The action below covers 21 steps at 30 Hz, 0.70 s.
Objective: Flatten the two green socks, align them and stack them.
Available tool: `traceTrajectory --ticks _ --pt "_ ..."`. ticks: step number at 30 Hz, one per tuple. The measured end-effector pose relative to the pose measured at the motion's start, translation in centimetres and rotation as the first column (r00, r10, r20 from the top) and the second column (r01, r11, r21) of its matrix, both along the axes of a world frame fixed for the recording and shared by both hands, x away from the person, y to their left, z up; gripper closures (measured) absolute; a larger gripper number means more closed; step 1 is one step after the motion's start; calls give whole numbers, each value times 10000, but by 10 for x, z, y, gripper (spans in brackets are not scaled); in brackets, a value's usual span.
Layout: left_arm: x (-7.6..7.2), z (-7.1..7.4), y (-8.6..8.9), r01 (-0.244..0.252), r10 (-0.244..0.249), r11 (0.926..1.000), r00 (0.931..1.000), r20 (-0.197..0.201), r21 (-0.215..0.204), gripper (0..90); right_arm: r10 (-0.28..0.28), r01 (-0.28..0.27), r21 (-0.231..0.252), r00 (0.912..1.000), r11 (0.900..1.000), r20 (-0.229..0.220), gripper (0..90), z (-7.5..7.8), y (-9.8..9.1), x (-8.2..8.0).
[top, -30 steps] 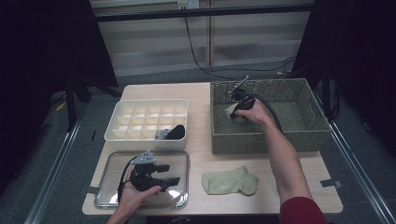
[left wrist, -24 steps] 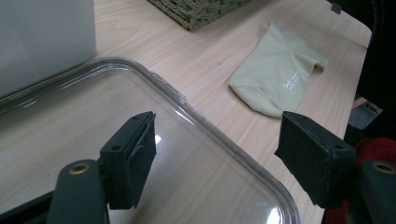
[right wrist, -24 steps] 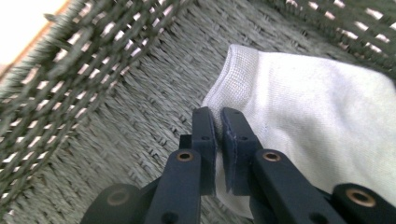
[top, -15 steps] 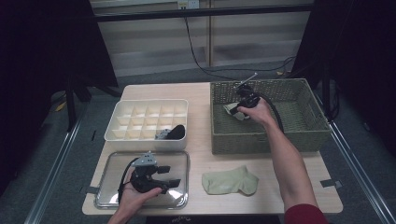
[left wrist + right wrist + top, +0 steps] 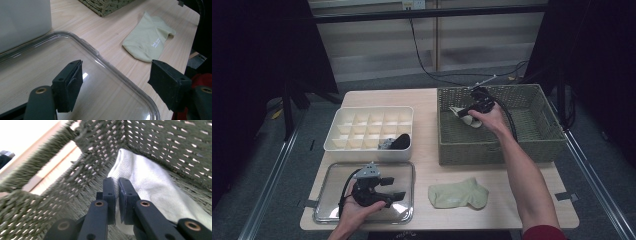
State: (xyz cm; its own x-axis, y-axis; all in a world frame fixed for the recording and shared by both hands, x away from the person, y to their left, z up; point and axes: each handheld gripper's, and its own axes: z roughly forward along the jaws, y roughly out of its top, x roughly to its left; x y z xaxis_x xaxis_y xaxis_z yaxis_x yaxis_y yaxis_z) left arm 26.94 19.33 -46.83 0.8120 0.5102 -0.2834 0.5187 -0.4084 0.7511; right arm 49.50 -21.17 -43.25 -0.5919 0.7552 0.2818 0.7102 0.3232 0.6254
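Woven olive wicker all around my right gripper [image 5: 115, 185] here, coarse open weave on the basket [image 5: 537, 145] walls. The jaws are pinched together on a pale, fine-knit sock [image 5: 150, 187], soft and rumpled, sitting inside the basket near its left wall. In the high view my right arm stretches forward over the basket's front rim, hand curled around the gripper [image 5: 468, 111]. A second sock [image 5: 458, 194], flat and pale green, lies on the wooden table [image 5: 432, 165] in front of the basket. My left gripper [image 5: 117, 82] hovers over the clear, glossy, round-cornered lid [image 5: 105, 62], jaws wide apart with nothing in them, hand low at the table's near edge.
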Motion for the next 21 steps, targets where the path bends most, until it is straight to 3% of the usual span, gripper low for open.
traceTrajectory --ticks 5,8,15,21 --pt "2 0 -1 15 -15 10000 10000 -8 -21 263 148 -162 318 9989 9994 435 847 5 -1 -6" --pt "4 -1 -2 45 -46 10000 10000 30 28 263 -4 -19 479 9989 9988 478 847 8 -4 -9" --pt "4 -1 -4 109 -110 9999 9999 118 5 268 -301 183 1268 9953 9918 917 847 18 -17 -20" --pt "3 0 -7 145 -145 9999 9997 221 32 269 -317 111 1666 9921 9860 1216 847 25 -26 -33"
